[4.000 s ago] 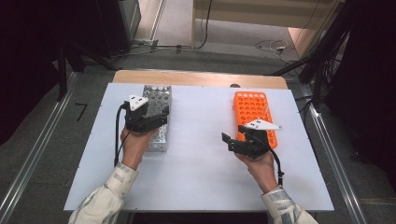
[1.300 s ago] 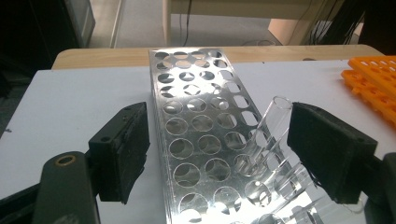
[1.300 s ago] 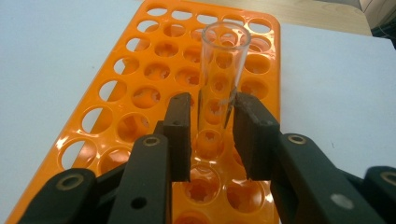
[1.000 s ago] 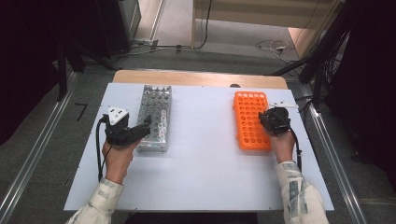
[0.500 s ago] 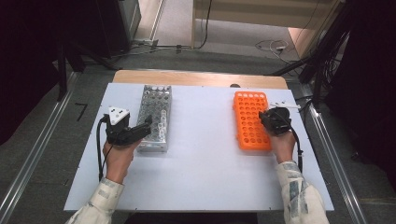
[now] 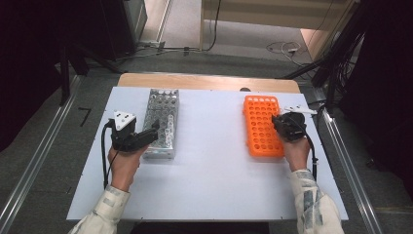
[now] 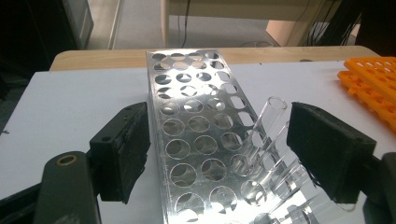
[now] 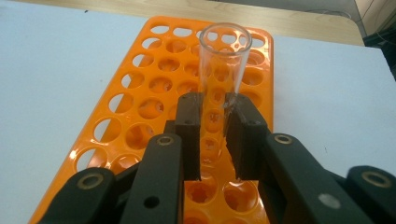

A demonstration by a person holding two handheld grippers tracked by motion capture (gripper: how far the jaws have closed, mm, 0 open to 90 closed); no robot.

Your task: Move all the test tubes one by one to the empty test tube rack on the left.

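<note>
A clear glass test tube (image 8: 223, 60) stands upright between the pads of my right gripper (image 8: 214, 116), which is shut on its lower part. It hangs over the orange rack (image 8: 154, 88), whose holes in view are empty. From above, the right gripper (image 6: 278, 124) sits at the right edge of the orange rack (image 6: 260, 124). My left gripper (image 7: 217, 140) is open, its jaws wide on either side of the near part of the metal rack (image 7: 187, 93). Several clear tubes (image 7: 266, 126) lean in the rack's right column, close to the right pad. From above, the left gripper (image 6: 154, 131) is at the metal rack's (image 6: 163, 109) near left side.
Both racks lie on a white table top (image 6: 209, 161) with a wooden strip (image 6: 209, 80) along its far edge. Cables trail from each gripper. Metal rails (image 6: 34, 165) run along both sides of the table, and dark equipment stands beyond.
Since four seconds ago the left gripper has moved from above the metal rack to its near left side, and the right from the orange rack's near end to its right edge. Nothing moved over the last second.
</note>
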